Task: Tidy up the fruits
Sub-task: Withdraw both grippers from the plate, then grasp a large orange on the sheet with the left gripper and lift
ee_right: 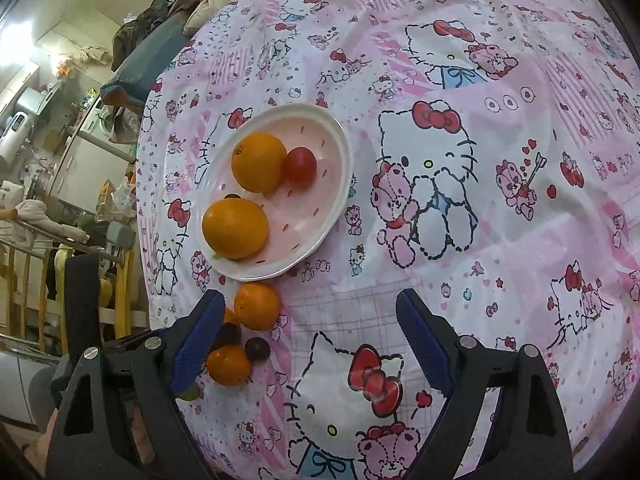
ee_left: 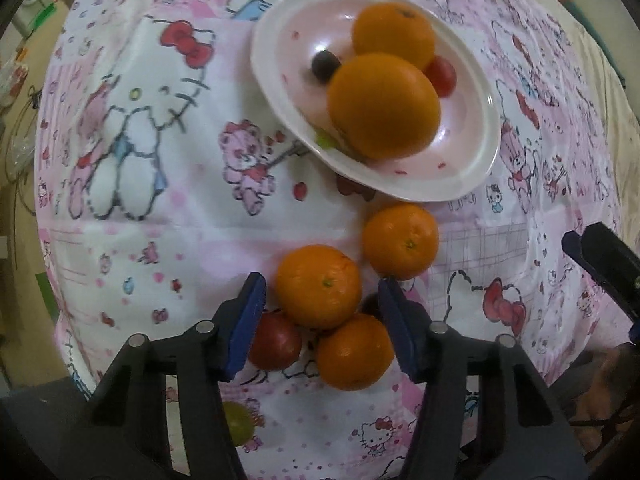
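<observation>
A white oval plate (ee_left: 472,92) (ee_right: 336,184) holds two oranges (ee_left: 384,106) (ee_right: 235,228), a red tomato (ee_left: 442,74) (ee_right: 300,166) and a dark grape (ee_left: 324,65). On the cloth in front of it lie three small oranges (ee_left: 319,286) (ee_left: 401,241) (ee_left: 354,350), a red tomato (ee_left: 276,340), a dark grape (ee_right: 257,349) and a green grape (ee_left: 238,424). My left gripper (ee_left: 320,322) is open, its jaws on either side of the nearest small oranges. My right gripper (ee_right: 310,340) is open and empty over bare cloth, right of the fruit pile.
The table wears a pink cartoon-cat cloth (ee_right: 480,120). The right gripper's fingers (ee_left: 600,256) show at the right edge of the left wrist view. Chairs and room clutter (ee_right: 60,200) stand beyond the table's left edge.
</observation>
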Demonstrator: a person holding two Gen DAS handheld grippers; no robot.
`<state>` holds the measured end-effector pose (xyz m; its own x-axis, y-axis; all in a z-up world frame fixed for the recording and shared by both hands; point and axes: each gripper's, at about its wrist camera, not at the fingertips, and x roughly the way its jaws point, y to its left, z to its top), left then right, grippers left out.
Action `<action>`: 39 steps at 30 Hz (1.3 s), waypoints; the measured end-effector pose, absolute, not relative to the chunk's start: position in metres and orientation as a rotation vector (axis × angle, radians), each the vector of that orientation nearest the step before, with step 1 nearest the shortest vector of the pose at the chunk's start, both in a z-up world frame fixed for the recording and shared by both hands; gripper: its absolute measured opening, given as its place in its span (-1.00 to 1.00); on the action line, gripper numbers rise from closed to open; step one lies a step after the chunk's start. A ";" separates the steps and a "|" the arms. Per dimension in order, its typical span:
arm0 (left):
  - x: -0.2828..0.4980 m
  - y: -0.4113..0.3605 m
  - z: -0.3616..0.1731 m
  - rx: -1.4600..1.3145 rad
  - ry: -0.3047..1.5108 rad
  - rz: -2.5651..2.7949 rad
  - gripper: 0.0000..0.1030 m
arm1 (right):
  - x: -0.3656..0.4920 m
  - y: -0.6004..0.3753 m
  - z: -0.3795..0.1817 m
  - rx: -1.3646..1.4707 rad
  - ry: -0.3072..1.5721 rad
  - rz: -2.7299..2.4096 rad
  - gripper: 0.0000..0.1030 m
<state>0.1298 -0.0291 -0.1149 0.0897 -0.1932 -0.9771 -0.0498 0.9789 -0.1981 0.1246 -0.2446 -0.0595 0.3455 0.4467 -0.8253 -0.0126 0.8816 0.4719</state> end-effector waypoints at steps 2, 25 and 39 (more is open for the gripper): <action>0.131 -0.031 -0.120 -0.224 1.503 -0.102 0.05 | 0.125 -0.246 -0.060 0.421 1.189 0.311 0.74; 0.124 -0.003 -0.084 -0.188 1.389 -0.035 -0.27 | 0.115 -0.243 -0.052 0.384 1.181 0.316 0.74; 0.113 0.033 -0.043 -0.291 1.286 -0.064 -0.27 | 0.113 -0.207 -0.079 0.324 1.287 0.329 0.74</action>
